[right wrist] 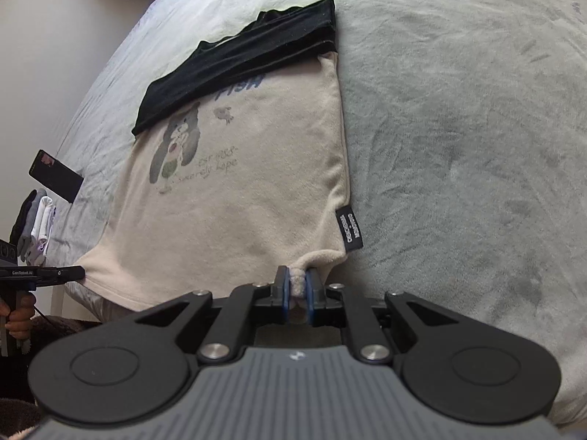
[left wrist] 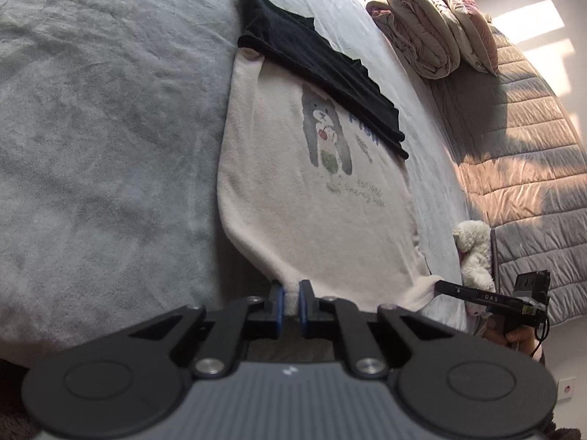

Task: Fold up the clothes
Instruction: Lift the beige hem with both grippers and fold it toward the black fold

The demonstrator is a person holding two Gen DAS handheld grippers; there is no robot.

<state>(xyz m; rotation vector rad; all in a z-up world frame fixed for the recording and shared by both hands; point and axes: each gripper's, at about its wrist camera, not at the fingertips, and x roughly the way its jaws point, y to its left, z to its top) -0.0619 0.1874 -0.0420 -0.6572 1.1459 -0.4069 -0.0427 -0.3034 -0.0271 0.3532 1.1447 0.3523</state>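
A cream shirt (left wrist: 312, 220) (right wrist: 238, 201) with a cartoon animal print lies flat on the grey blanket (left wrist: 110, 128) (right wrist: 458, 128) of a bed. A black part (left wrist: 315, 62) (right wrist: 249, 55) is folded across its far end. My left gripper (left wrist: 291, 300) is shut on the near hem at one corner, with cream cloth pinched between its blue pads. At the other near corner my right gripper (right wrist: 298, 289) is shut on a bunched bit of hem, beside a black label (right wrist: 349, 229). Each gripper also shows from the side in the other's view: right gripper (left wrist: 440, 286), left gripper (right wrist: 81, 273).
Rolled duvets and a pillow (left wrist: 422, 29) lie at the head of the bed, with a quilted grey cover (left wrist: 532, 165) behind them. A white plush toy (left wrist: 475, 249) sits by the bed edge. A dark phone (right wrist: 55, 176) and stacked socks (right wrist: 35, 220) lie left of the shirt.
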